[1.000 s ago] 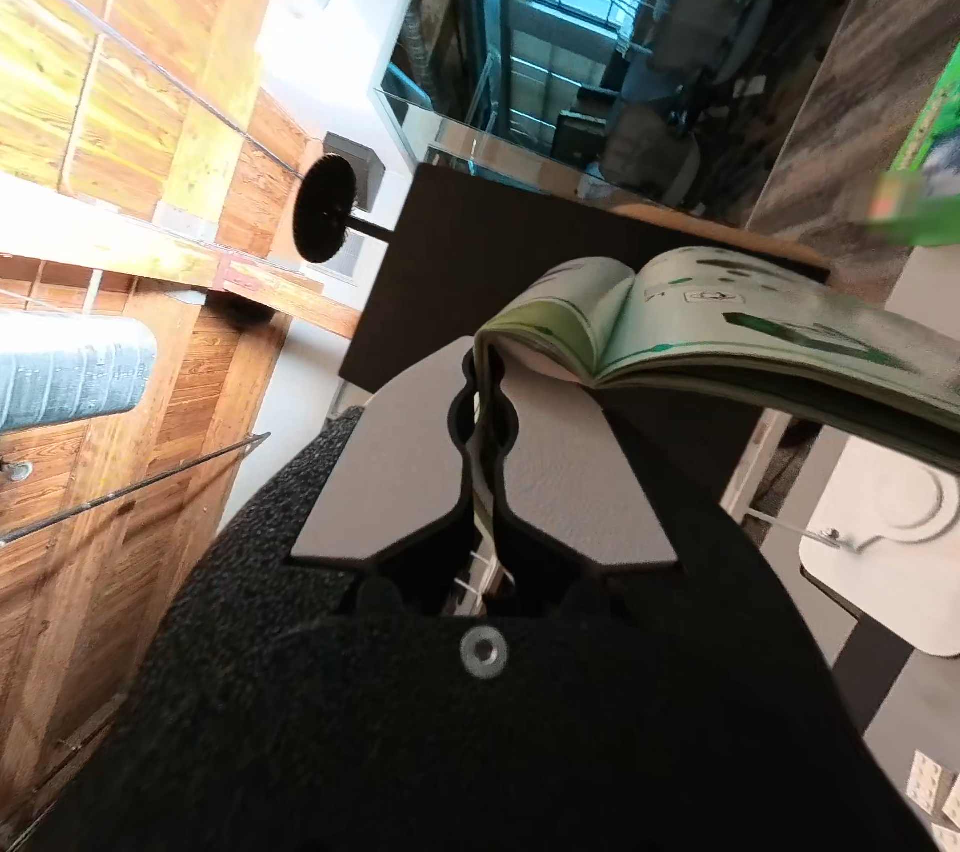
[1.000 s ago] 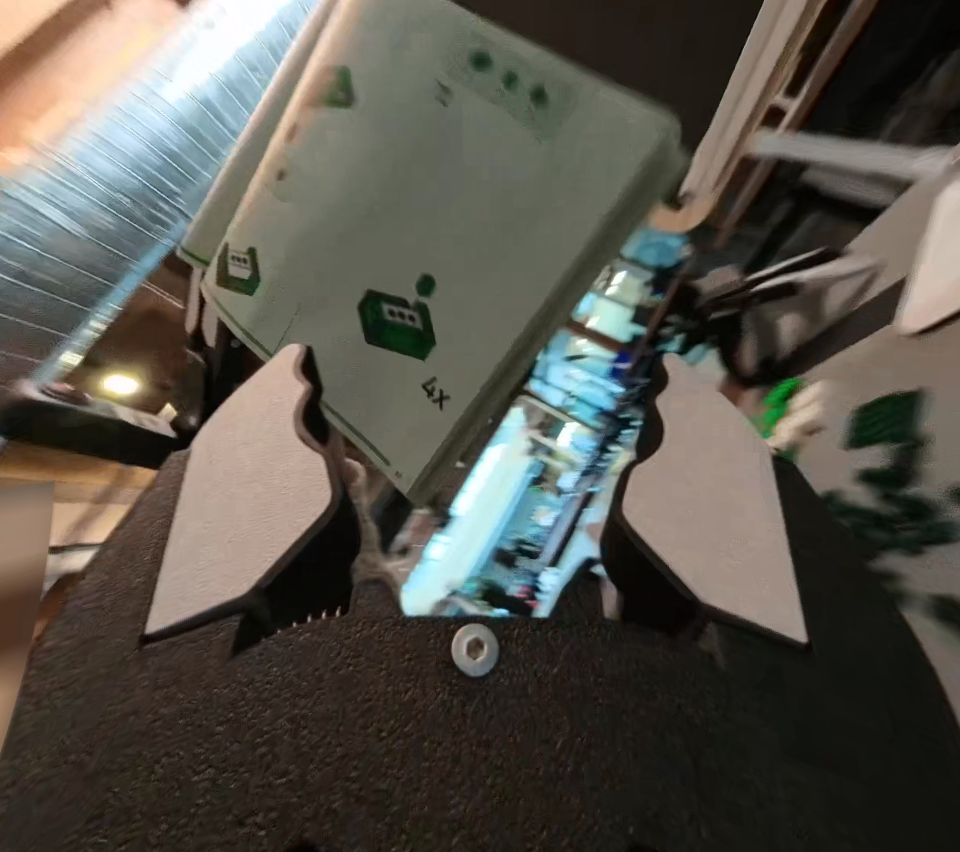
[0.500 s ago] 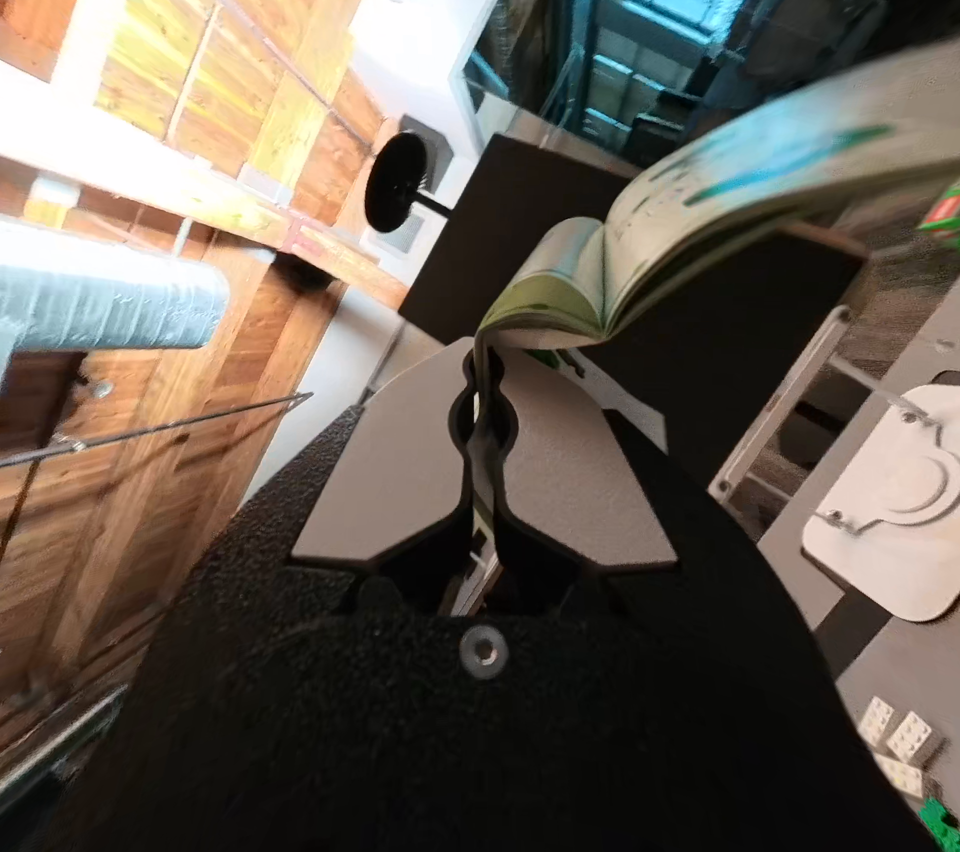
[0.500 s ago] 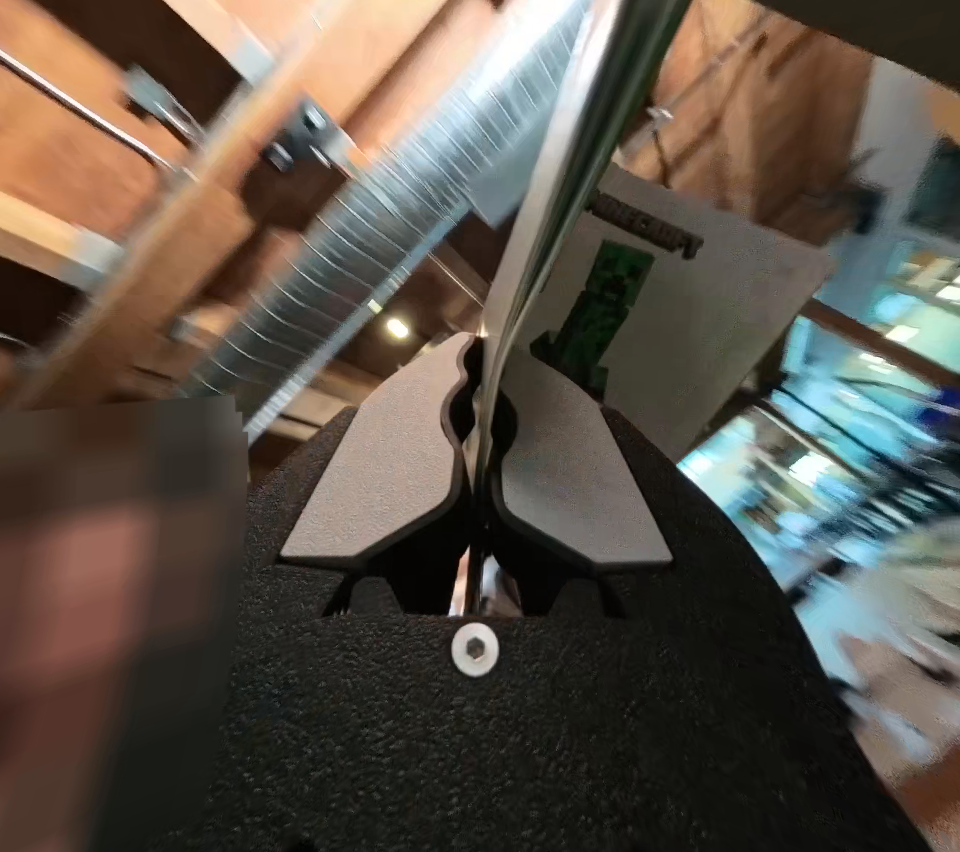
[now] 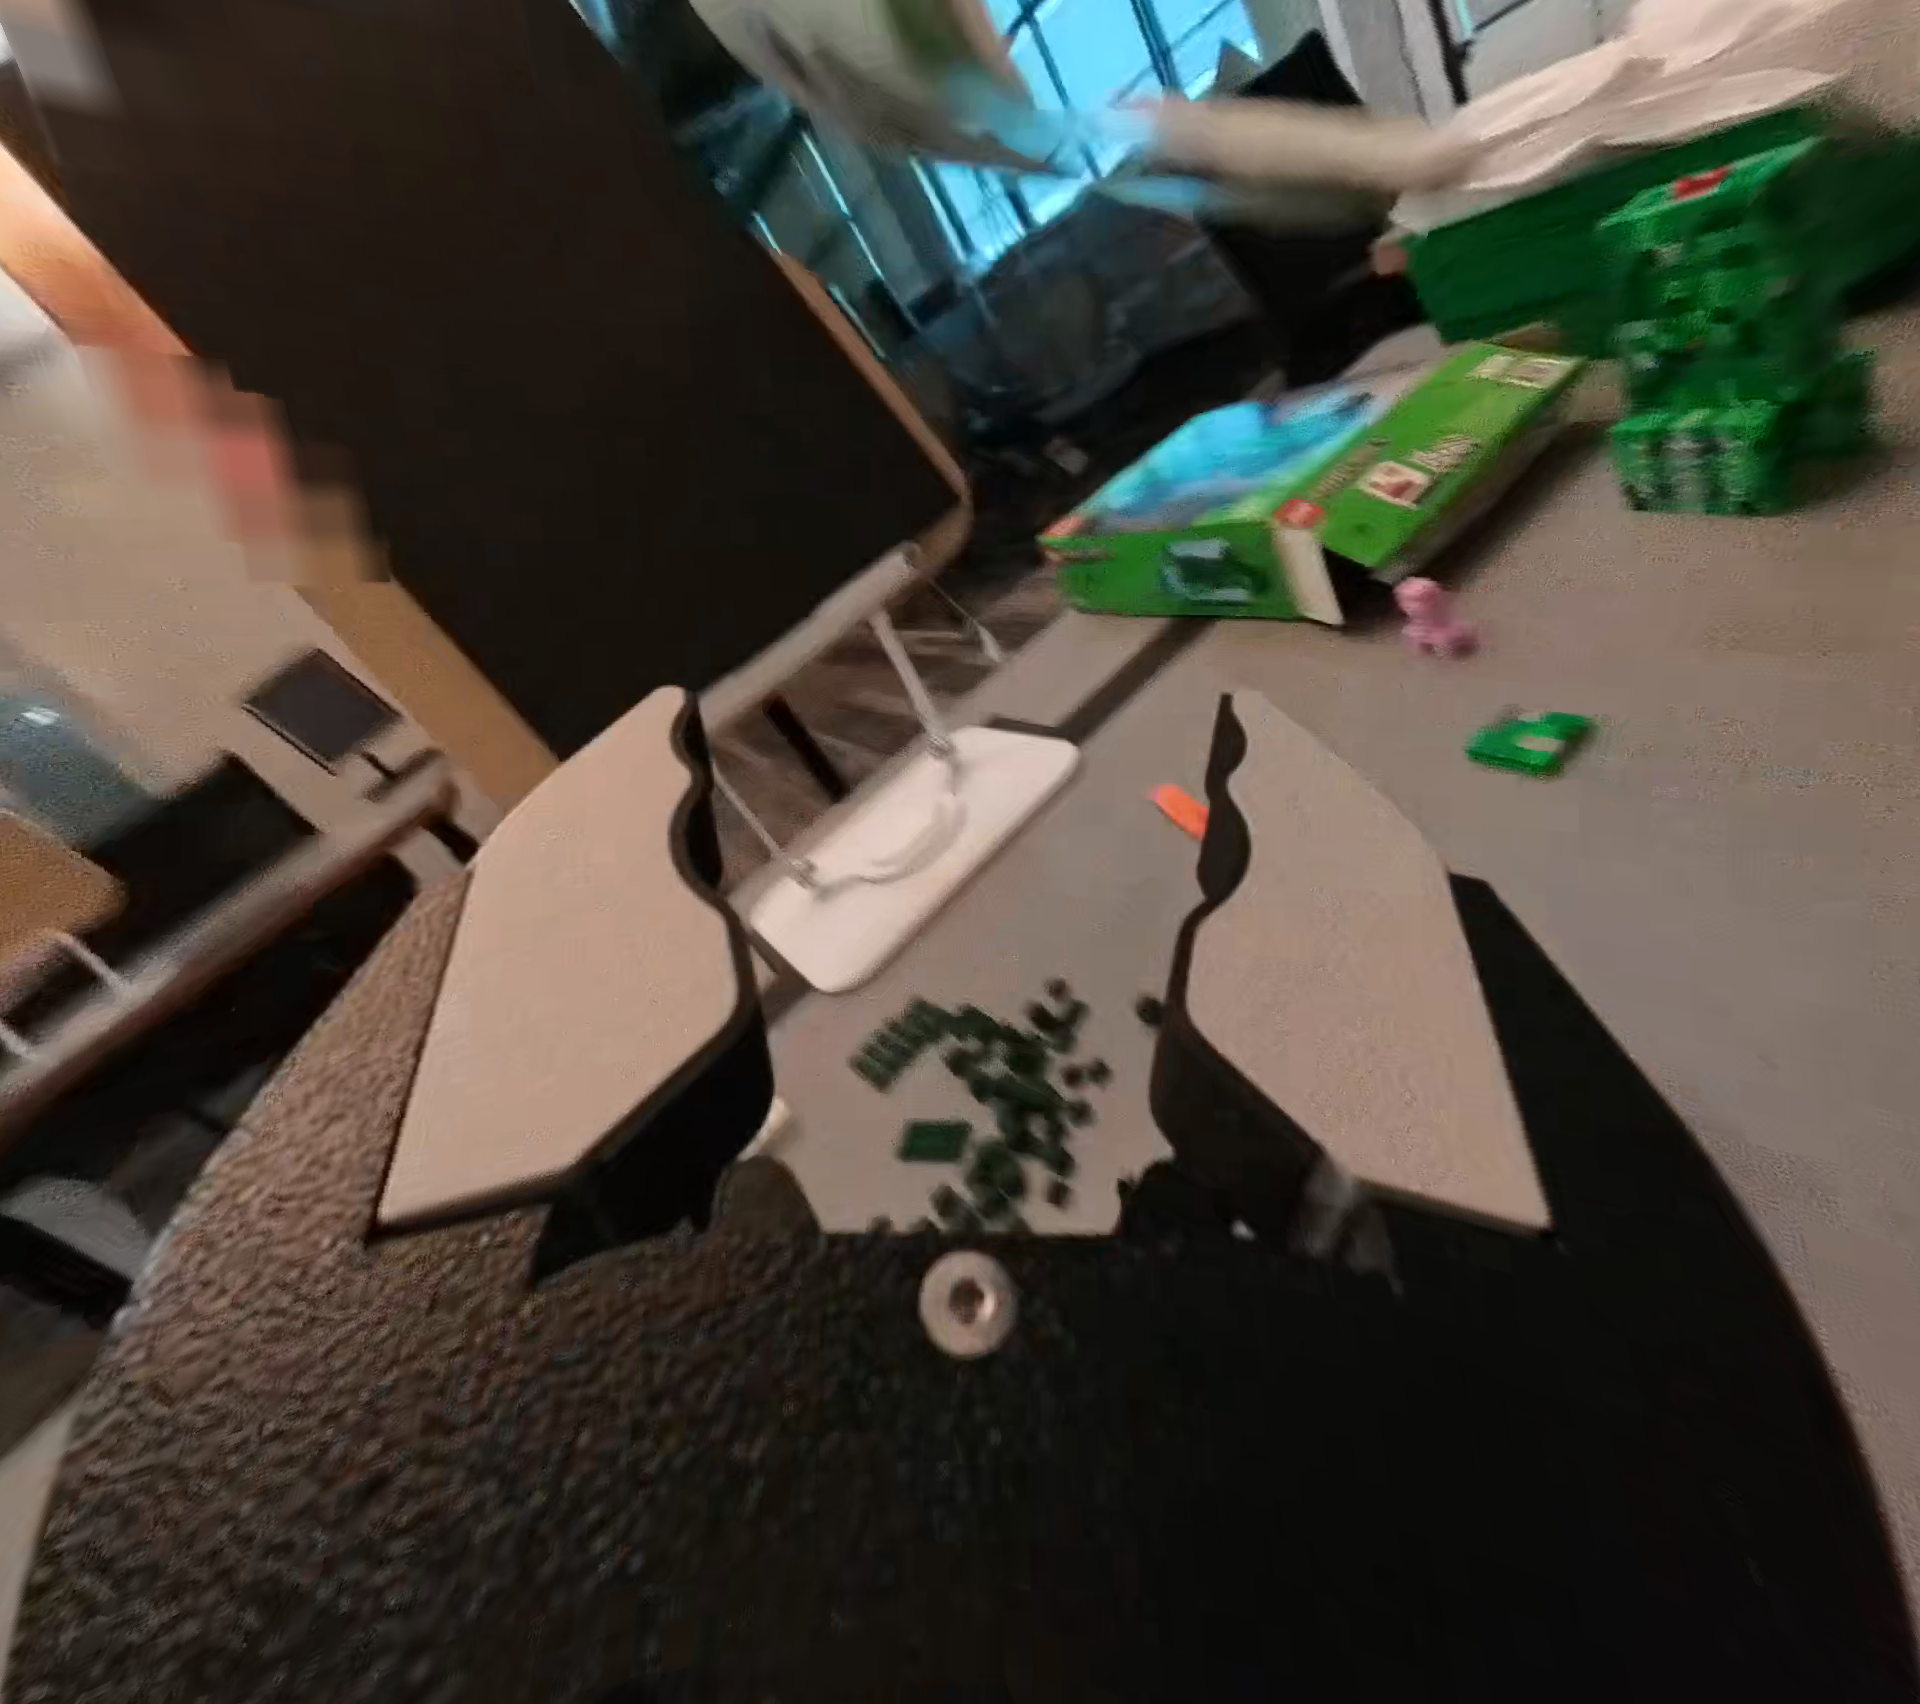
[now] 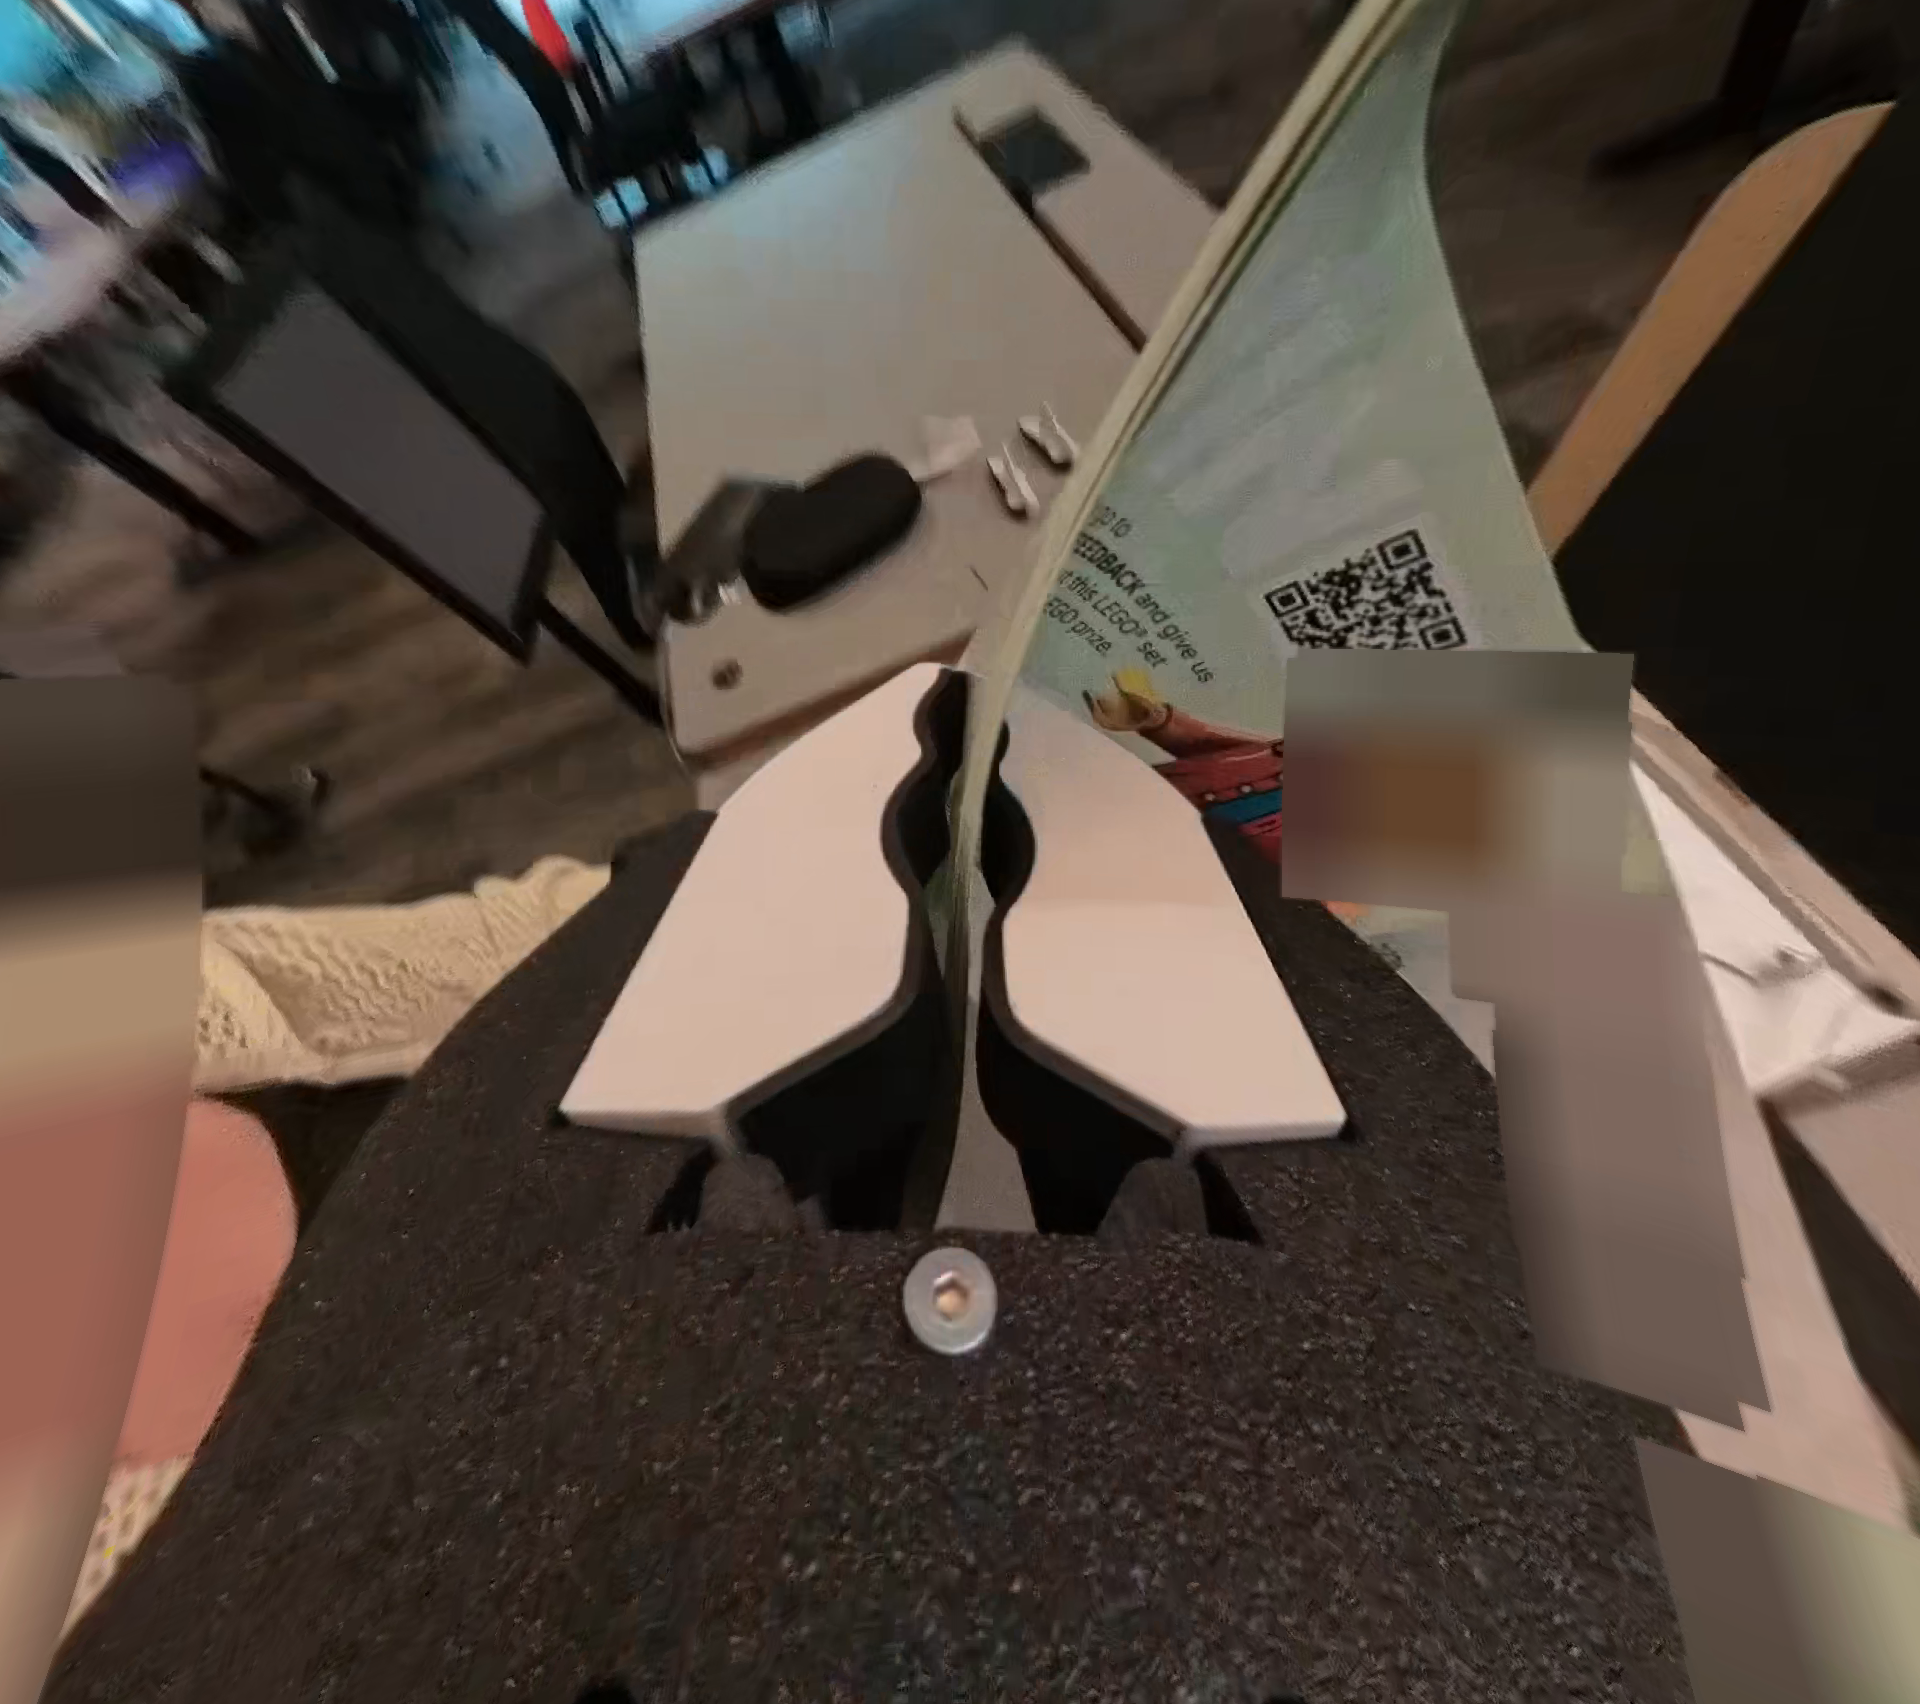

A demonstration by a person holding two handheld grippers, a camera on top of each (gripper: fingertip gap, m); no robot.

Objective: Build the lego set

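Note:
My right gripper (image 6: 971,719) is shut on the edge of the pale green instruction booklet (image 6: 1340,449), which curves up and to the right from the pads. My left gripper (image 5: 956,719) is open and empty above the grey table (image 5: 1558,875). Between its fingers I see a pile of small dark green bricks (image 5: 987,1093) on the table. The booklet shows blurred at the top of the left wrist view (image 5: 883,2). A built green brick figure (image 5: 1745,345) stands at the far right.
A green set box (image 5: 1320,501) lies open on the table, with a pink figure (image 5: 1434,615), a green plate (image 5: 1527,740) and an orange piece (image 5: 1179,807) near it. A white stand base (image 5: 914,854) holds a dark screen (image 5: 468,304). Another table (image 6: 862,304) carries a black case (image 6: 831,527).
My left gripper let go of the booklet, opened wide and swung down toward the table. My right gripper closed on the booklet's edge and now carries it alone.

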